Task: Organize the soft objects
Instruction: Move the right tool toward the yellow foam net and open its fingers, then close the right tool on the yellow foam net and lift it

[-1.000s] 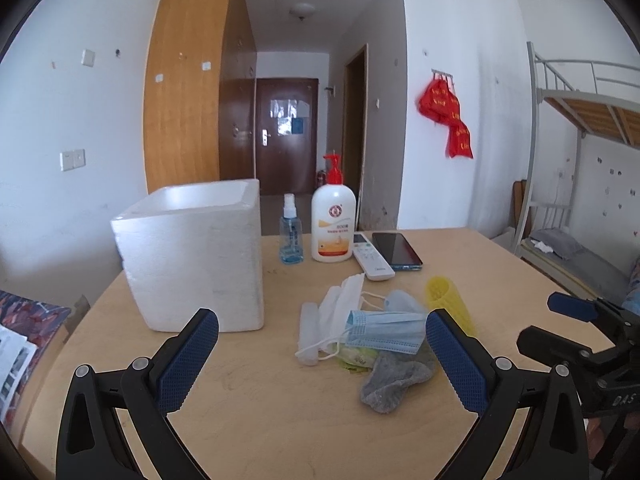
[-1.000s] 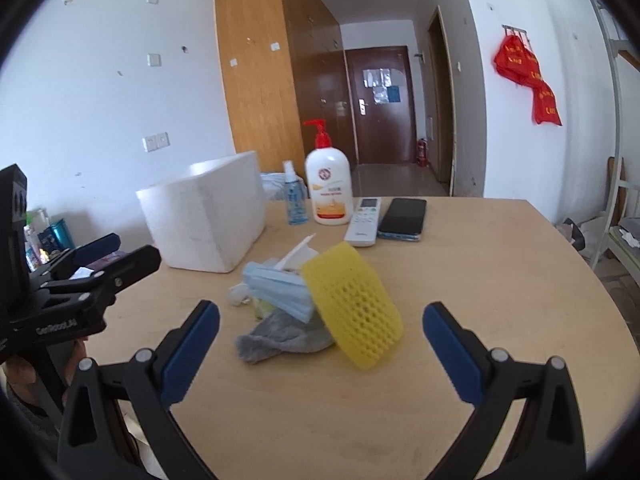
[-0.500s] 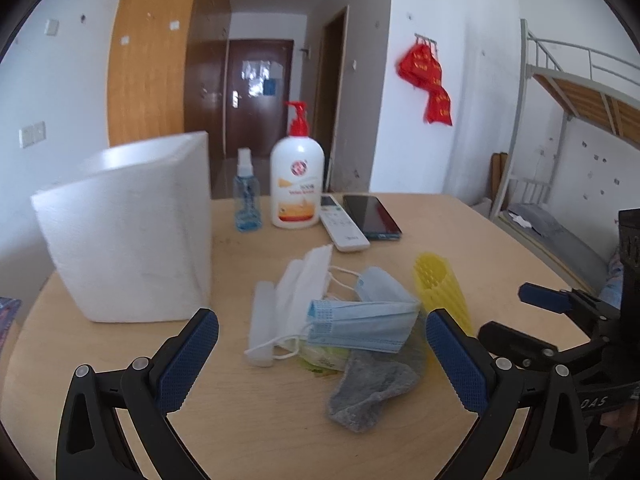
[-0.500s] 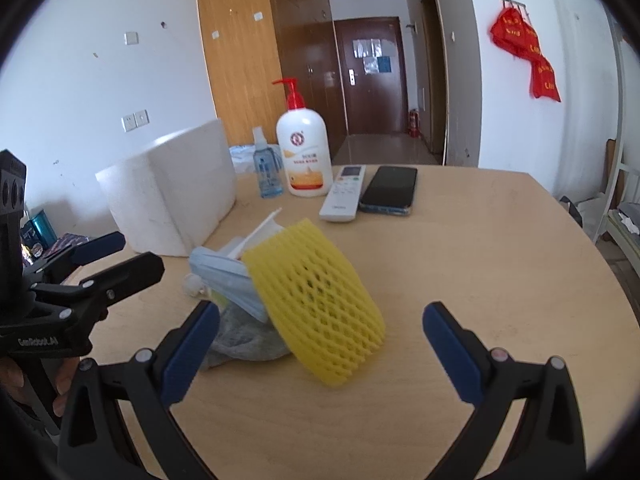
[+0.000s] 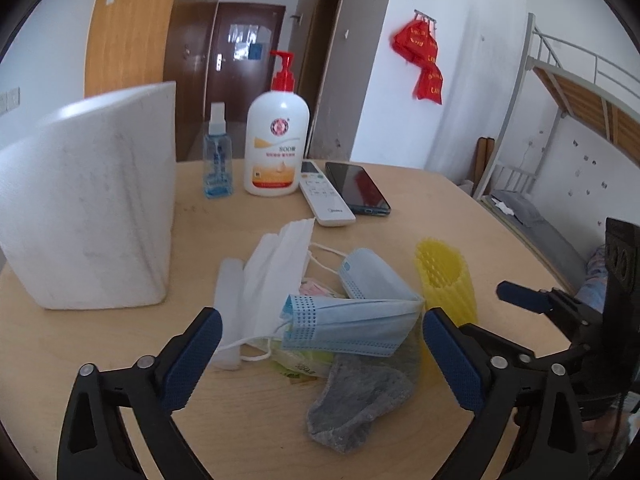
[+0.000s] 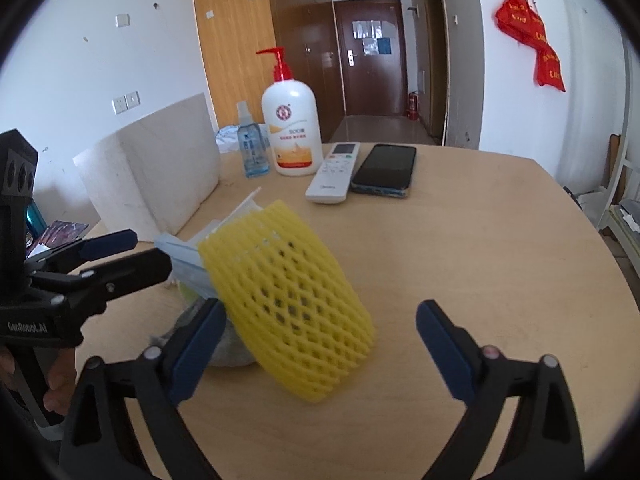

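A pile of soft things lies mid-table: a blue face mask [image 5: 352, 320], a white mask [image 5: 276, 276], a grey sock [image 5: 360, 400] and a yellow foam net sleeve [image 5: 446, 284]. My left gripper [image 5: 320, 354] is open and empty, its jaws either side of the blue mask and sock. In the right wrist view the yellow sleeve [image 6: 288, 292] fills the front, and my right gripper [image 6: 318, 346] is open and empty around its near end. The left gripper [image 6: 120, 256] shows at the left there. A white foam box [image 5: 88, 208] stands at the left.
Behind the pile stand a lotion pump bottle [image 5: 276, 148], a small blue spray bottle [image 5: 218, 164], a white remote [image 5: 326, 194] and a dark phone [image 5: 356, 188]. The round wooden table's edge [image 5: 520, 240] curves at the right, with a bunk bed beyond.
Both grippers have moved forward and lower toward the pile. The masks and sock now lie between the left jaws, the yellow sleeve between the right jaws. Both stay open.
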